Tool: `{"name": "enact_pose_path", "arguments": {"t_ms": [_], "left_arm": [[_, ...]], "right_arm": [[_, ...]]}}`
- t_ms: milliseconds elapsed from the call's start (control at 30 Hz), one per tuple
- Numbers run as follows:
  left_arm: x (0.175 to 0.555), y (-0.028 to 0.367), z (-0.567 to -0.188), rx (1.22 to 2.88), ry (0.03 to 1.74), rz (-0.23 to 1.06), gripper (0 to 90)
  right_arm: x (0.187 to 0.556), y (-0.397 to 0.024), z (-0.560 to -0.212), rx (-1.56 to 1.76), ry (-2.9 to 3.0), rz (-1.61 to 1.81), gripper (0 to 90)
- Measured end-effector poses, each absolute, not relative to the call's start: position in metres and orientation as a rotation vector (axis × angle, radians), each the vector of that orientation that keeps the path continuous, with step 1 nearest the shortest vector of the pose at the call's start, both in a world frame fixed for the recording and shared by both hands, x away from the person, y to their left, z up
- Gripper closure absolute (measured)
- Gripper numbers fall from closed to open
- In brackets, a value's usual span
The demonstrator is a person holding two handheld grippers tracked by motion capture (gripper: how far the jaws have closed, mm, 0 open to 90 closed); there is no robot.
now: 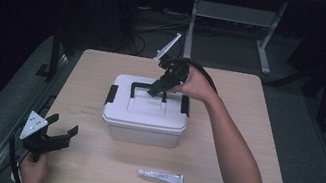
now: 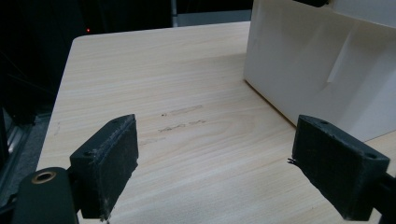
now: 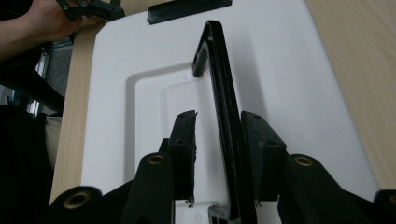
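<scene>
One white lidded box (image 1: pixel 145 114), upright black handle (image 3: pixel 224 107) between right claw (image 3: pixel 218 135) pads.

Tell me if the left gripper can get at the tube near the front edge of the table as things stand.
Probably yes. The left gripper is open with nothing between its jaws, and bare table lies between it and the tube. The white box sits farther back, off that path.

White tube (image 1: pixel 160 176) on the table's (image 1: pixel 87 164) near edge, perhaps ointment
</scene>
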State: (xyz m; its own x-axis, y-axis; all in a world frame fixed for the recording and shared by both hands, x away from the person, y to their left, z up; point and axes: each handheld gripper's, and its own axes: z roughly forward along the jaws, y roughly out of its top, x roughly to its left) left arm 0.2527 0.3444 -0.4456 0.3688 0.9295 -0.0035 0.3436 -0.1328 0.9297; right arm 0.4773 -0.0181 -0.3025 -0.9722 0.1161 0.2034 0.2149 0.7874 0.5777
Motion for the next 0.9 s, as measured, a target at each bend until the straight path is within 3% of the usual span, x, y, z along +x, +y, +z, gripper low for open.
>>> {"name": "enact_pose_path", "arguments": {"t_ms": [433,900], "left_arm": [[0.251,0.346,-0.445,1.668,1.149,0.778,13.7],[0.251,0.346,-0.445,1.666,1.15,0.78,13.7]], "right_arm": [[0.475,-0.003,-0.294,-0.198,-2.861,-0.869,80.6],[0.471,-0.002,-0.292,-0.146,-2.877,-0.862,83.1]]}}
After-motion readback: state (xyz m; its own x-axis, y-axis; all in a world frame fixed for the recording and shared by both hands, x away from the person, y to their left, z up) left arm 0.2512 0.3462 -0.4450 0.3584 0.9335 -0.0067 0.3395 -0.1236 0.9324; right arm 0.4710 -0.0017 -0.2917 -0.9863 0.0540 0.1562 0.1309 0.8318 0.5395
